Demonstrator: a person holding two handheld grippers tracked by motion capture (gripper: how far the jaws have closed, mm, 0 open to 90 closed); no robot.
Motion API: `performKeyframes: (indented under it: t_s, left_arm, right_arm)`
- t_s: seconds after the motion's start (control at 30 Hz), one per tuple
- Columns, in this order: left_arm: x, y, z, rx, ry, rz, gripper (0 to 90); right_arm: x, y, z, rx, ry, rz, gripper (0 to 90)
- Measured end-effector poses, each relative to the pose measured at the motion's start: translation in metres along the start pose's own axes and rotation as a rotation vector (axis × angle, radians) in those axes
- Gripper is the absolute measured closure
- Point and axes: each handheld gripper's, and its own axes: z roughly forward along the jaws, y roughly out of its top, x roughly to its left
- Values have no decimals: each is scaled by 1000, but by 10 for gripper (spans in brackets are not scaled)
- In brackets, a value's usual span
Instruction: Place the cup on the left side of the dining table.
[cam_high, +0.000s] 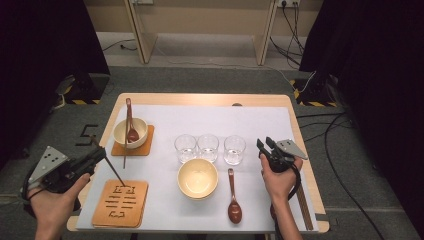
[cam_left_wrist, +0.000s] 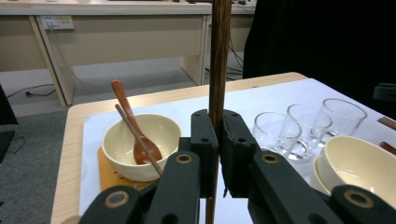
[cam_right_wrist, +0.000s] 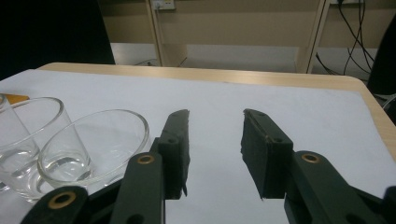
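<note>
My left gripper (cam_high: 98, 153) (cam_left_wrist: 219, 122) is at the table's left edge, shut on a dark wooden chopstick (cam_high: 114, 173) (cam_left_wrist: 218, 70). The stick slants down, its tip over a tan cork coaster (cam_high: 120, 204) at the front left. A cream bowl (cam_high: 131, 133) (cam_left_wrist: 140, 144) on a second coaster holds a brown spoon (cam_left_wrist: 140, 140) and another chopstick (cam_high: 127, 140). My right gripper (cam_high: 267, 145) (cam_right_wrist: 215, 122) is held over the table's right side, open with nothing between its jaws.
Three clear glasses (cam_high: 207, 147) (cam_right_wrist: 88, 149) stand in a row mid-table. In front of them sit an empty cream bowl (cam_high: 198, 178) and a brown spoon (cam_high: 233, 199). A brown stick (cam_high: 303, 206) lies along the right edge. A white mat (cam_high: 215, 120) covers the table.
</note>
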Motion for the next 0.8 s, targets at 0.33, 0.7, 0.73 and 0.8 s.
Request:
performKeyframes:
  t_s: [0.33, 0.7, 0.73, 0.8]
  left_arm:
    - [27, 3, 26, 1, 48, 6, 839]
    - [49, 10, 66, 43, 93, 6, 840]
    - [49, 11, 69, 46, 91, 3, 840]
    - [50, 12, 75, 57, 92, 2, 839]
  right_arm:
    - [-1, 0, -1, -3, 0, -4, 619]
    - [-4, 0, -3, -7, -7, 1, 619]
    - [-4, 0, -3, -6, -5, 2, 620]
    - [-4, 0, -2, -7, -6, 3, 619]
